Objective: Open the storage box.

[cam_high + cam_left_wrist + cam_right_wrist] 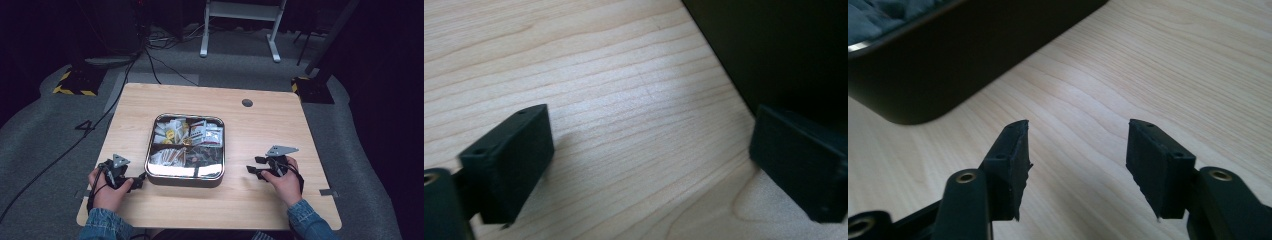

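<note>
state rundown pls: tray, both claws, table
tray: metal, square, lidless, flat on the table, compartments filled with small packets
packets: all inside the tray, none lifted out
left claw: open, nothing between the jaws, close to the tray's near left corner
right claw: open, part-way, nothing between the jaws, apart from the tray, pointing toward it
table: wooden, bare around the tray

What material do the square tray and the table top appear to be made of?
The tray looks like metal with a polished finish: its rim is silvery and mirrors the light in the high view, though its outer wall appears dark. The table top looks like light wood or a wood-pattern laminate, matte, with clear grain lines; which of the two, I cannot tell.
</note>
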